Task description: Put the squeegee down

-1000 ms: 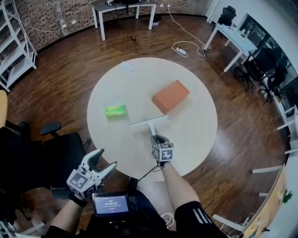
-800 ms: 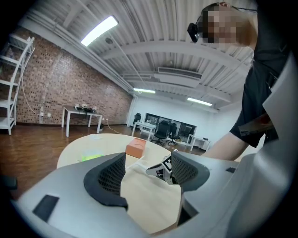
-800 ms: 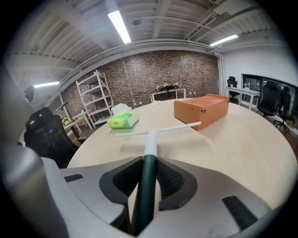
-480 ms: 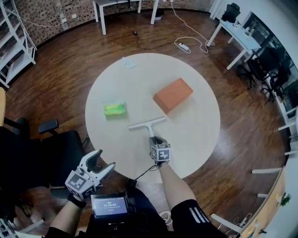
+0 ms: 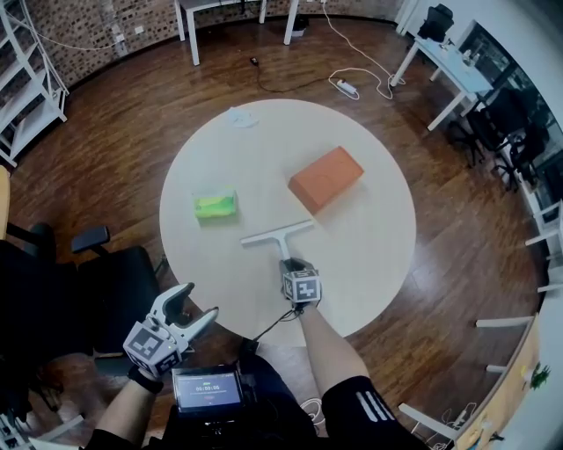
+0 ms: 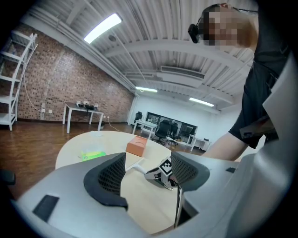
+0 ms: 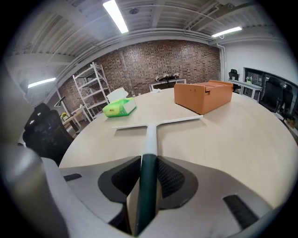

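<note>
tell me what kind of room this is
Probably an open-plan office or lab: white desks with black office chairs, a brick wall and metal shelving around a round table.

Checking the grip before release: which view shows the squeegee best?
The right gripper view: the squeegee fills the centre, dark handle clamped in the right gripper, white blade ahead. The head view shows its whole T shape, but small. The left gripper view catches only a white sliver.
</note>
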`<action>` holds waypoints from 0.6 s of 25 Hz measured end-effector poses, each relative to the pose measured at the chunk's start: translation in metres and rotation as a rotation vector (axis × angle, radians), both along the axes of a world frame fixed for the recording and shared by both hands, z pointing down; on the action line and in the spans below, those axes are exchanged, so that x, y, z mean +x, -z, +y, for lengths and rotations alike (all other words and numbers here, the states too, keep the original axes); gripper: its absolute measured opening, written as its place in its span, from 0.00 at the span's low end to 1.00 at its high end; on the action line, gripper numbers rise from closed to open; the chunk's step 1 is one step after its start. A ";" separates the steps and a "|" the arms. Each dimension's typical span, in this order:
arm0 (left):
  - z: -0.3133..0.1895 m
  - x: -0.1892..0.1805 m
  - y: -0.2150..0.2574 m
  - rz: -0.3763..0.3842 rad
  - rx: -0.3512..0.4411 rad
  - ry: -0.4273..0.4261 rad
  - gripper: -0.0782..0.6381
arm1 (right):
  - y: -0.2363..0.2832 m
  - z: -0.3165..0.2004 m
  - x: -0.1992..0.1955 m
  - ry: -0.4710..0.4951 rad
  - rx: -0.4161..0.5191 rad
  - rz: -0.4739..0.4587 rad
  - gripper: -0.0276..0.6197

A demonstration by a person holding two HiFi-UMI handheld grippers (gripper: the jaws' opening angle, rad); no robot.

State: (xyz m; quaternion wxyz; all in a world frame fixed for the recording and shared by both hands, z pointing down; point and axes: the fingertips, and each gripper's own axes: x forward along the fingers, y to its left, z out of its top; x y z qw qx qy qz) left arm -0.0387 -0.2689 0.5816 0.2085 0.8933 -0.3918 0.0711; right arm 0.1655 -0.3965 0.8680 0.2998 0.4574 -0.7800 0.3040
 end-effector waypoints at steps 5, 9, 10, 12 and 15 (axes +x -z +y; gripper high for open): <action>0.006 0.002 0.004 0.001 0.008 -0.011 0.55 | 0.003 0.002 0.003 -0.027 0.002 -0.028 0.27; 0.009 0.000 0.010 0.004 0.023 -0.011 0.55 | 0.011 0.004 0.010 -0.056 0.033 -0.009 0.27; 0.010 0.000 0.012 0.005 0.029 -0.013 0.55 | 0.016 0.004 0.011 -0.062 0.046 -0.006 0.27; 0.013 0.000 0.017 0.010 0.040 -0.018 0.55 | 0.026 0.003 0.013 -0.073 0.070 -0.005 0.27; 0.020 -0.001 0.023 0.013 0.051 -0.025 0.55 | 0.052 0.002 0.011 -0.063 0.123 -0.026 0.27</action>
